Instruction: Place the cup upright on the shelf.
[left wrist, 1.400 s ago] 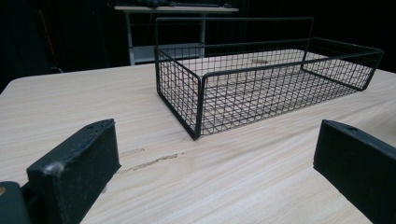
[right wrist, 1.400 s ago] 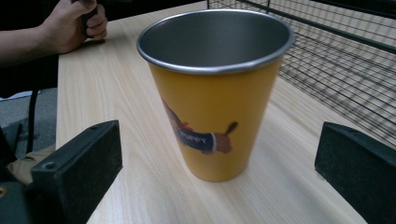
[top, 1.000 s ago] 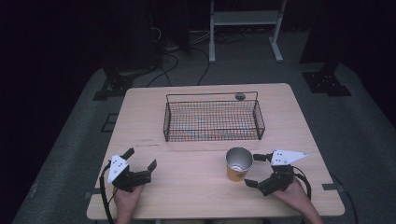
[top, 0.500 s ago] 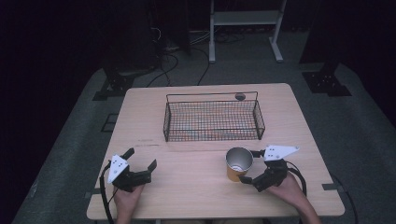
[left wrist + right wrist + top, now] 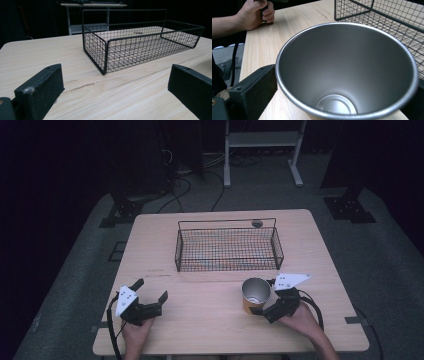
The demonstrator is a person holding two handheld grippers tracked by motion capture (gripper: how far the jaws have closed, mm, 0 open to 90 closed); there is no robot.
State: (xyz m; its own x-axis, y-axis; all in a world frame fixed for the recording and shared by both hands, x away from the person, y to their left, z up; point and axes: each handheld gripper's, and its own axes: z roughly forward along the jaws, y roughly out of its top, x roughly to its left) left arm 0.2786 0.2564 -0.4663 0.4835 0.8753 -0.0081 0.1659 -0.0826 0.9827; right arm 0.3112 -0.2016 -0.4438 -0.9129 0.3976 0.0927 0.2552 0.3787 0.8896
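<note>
A metal cup [image 5: 256, 295] with an orange-brown outside stands upright on the wooden table [image 5: 210, 320], in front of the right half of the black wire basket [image 5: 227, 257]. My right gripper [image 5: 265, 301] is open, one jaw on each side of the cup. In the right gripper view the cup [image 5: 347, 72] sits empty between the jaws, its rim beside the left jaw. My left gripper [image 5: 151, 290] rests open at the table's front left with nothing between its fingers. In its own view the left gripper [image 5: 116, 80] faces the basket's [image 5: 107, 50] near corner.
The basket is empty, with a tall handle bar along its far side. A small dark round thing [image 5: 257, 223] lies behind it. A person's hand [image 5: 254, 13] holds the left gripper. Cables trail off the front edge. A white stand [image 5: 262, 140] is on the floor beyond.
My right gripper has slid left toward the cup, so its jaws now straddle it. The cup, the basket and the left gripper have stayed put.
</note>
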